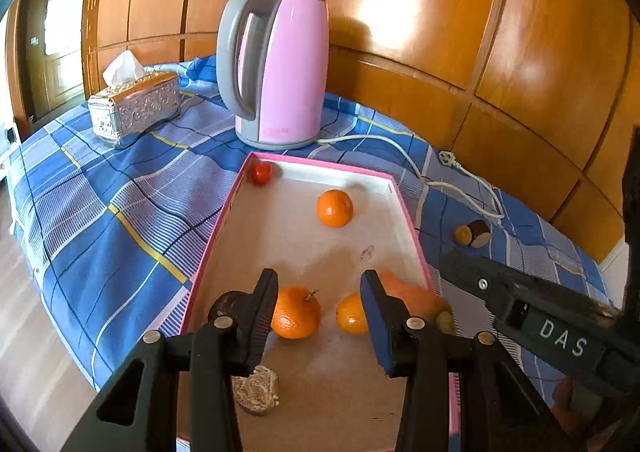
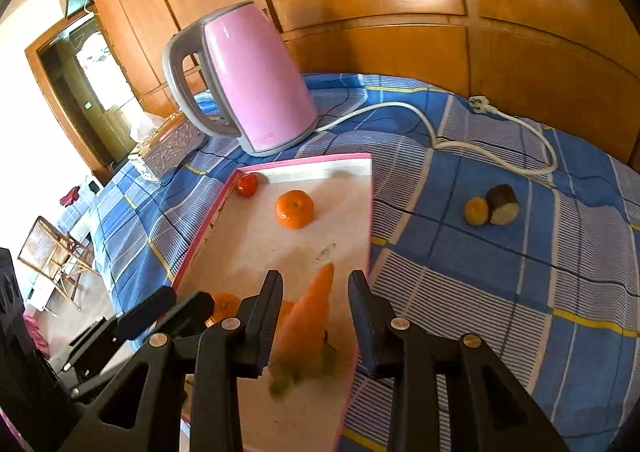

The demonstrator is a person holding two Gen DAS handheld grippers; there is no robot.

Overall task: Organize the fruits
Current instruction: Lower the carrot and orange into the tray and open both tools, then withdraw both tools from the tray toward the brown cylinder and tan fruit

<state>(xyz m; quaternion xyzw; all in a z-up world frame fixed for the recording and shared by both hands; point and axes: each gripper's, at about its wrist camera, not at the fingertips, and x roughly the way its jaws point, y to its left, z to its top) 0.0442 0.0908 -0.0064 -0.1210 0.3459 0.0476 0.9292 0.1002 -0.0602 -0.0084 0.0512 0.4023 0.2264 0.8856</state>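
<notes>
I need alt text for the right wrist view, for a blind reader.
Open right gripper above a carrot in a pink-rimmed tray holding oranges; a pink kettle stands behind on a blue checked cloth.

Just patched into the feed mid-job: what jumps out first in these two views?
The pink kettle stands tall at the back of the blue checked cloth, its white cord trailing off to the right. In front of it lies the pink-rimmed tray holding oranges, with a carrot between the open right tongs. Two small fruits lie outside the tray on the cloth.
</notes>
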